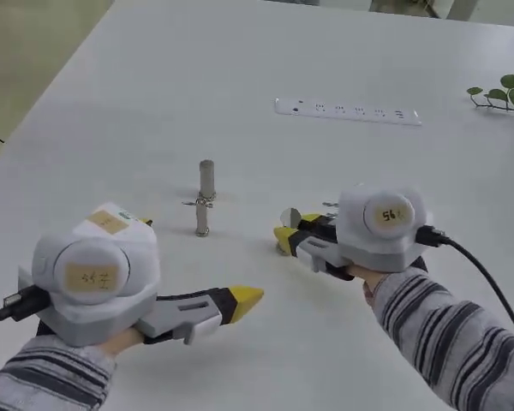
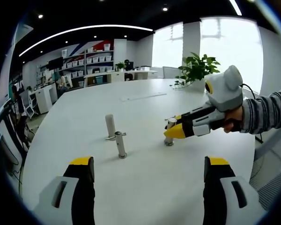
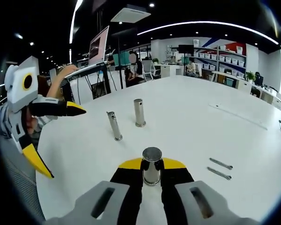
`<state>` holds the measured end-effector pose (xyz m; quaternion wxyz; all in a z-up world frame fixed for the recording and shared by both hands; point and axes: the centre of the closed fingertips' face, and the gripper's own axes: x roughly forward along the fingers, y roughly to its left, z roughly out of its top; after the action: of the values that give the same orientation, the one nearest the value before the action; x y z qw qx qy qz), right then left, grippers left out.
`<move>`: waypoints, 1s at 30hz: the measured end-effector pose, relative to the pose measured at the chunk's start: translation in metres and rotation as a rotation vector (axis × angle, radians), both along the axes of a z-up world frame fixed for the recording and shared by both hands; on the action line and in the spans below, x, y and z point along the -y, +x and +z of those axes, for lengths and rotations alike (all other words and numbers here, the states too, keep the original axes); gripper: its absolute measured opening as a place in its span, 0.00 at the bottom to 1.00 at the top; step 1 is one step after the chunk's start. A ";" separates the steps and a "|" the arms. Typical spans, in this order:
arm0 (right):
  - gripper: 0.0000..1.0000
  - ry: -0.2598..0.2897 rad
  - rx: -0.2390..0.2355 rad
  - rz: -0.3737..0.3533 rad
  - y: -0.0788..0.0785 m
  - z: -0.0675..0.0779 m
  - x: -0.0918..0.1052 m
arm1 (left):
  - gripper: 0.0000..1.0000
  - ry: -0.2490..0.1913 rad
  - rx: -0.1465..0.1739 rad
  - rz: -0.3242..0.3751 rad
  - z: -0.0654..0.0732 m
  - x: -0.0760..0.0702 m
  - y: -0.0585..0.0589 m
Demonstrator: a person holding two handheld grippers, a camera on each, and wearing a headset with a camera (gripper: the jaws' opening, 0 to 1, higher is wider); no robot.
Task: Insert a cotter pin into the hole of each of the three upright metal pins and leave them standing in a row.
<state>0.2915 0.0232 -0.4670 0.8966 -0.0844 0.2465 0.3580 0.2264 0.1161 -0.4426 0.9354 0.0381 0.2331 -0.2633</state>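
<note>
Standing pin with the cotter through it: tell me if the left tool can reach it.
Probably yes: the open left tool faces the cottered pin, bare table between; the right tool sits aside.

White table (image 1: 240,68) with power strip (image 1: 347,110); shelves (image 2: 84,58) and bright windows (image 2: 220,42) behind.

On the white table (image 1: 154,103) two metal pins stand upright, the far pin (image 1: 206,177) just behind the near pin (image 1: 202,219), which has a cotter pin (image 1: 197,203) across its top. The right gripper (image 1: 284,239) clasps a third metal pin (image 1: 289,217); the left gripper (image 1: 244,298) sits well apart
</note>
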 end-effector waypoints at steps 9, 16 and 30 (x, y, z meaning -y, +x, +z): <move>0.09 -0.023 0.016 0.019 -0.008 -0.001 0.000 | 0.96 0.006 -0.009 0.002 -0.002 0.000 -0.001; 0.09 -0.045 0.040 0.030 -0.010 -0.001 0.000 | 0.95 0.015 -0.017 -0.003 -0.005 0.001 -0.003; 0.28 0.024 0.027 0.090 -0.020 0.012 -0.004 | 0.95 0.023 -0.025 0.002 -0.007 0.000 -0.002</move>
<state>0.2719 0.0273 -0.4554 0.8838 -0.0894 0.2260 0.3999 0.2240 0.1161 -0.4501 0.9321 0.0454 0.2476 -0.2604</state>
